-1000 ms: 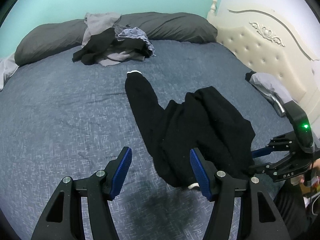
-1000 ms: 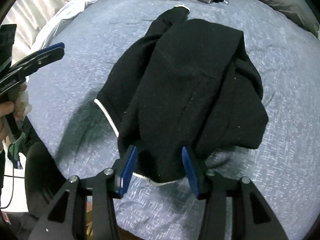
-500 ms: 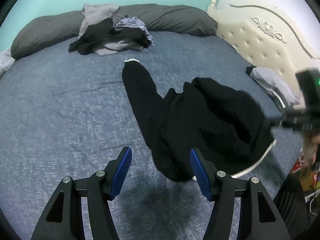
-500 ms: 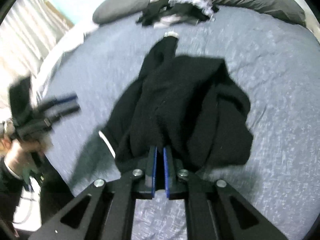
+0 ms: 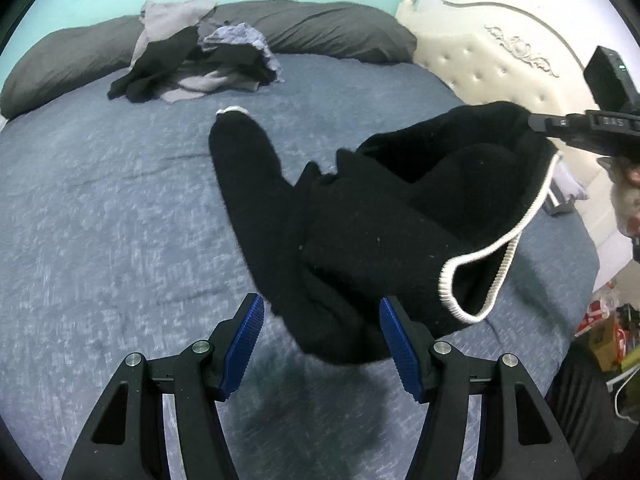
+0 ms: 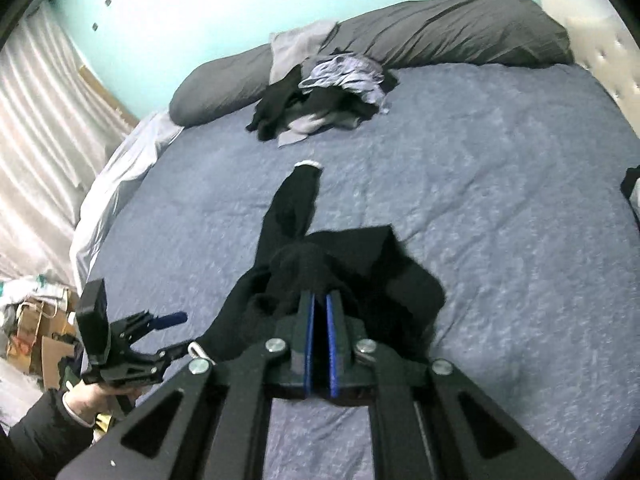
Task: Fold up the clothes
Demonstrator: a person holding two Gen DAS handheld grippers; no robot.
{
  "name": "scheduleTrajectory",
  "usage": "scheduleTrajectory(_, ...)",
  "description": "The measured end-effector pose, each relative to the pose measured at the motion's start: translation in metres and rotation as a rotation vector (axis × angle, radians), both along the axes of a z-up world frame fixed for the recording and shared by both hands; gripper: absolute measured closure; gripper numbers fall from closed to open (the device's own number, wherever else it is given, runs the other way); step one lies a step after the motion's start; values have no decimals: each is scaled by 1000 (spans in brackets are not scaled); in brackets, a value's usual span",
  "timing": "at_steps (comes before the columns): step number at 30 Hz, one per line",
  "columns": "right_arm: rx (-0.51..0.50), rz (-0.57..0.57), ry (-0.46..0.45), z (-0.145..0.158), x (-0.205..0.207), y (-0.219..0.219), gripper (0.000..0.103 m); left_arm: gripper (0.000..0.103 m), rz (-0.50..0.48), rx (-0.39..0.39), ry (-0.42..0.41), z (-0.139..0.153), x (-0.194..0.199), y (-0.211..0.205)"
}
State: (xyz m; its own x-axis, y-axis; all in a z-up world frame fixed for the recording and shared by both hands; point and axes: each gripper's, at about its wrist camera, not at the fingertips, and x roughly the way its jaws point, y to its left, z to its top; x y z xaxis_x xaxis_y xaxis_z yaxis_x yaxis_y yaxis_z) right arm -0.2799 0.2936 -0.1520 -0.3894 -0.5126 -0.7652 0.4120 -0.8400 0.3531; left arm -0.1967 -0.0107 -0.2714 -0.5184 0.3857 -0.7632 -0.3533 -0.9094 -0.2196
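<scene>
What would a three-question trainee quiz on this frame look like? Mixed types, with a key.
1. True or false: the right gripper is shut on the black sweater.
2. The left gripper is: A) open, pads clear of the cloth; B) clamped on the white-trimmed hem; C) holding a pillow.
3. Fill in: the unfolded clothes pile lies against the long grey ____.

Key: 1 true; 2 A; 3 pillow.
</scene>
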Motion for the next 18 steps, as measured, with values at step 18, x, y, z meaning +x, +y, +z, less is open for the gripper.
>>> scheduleTrajectory(18,1,-33,-24,-12,-23,19,98,37,-223,-129,129,-8,10,59)
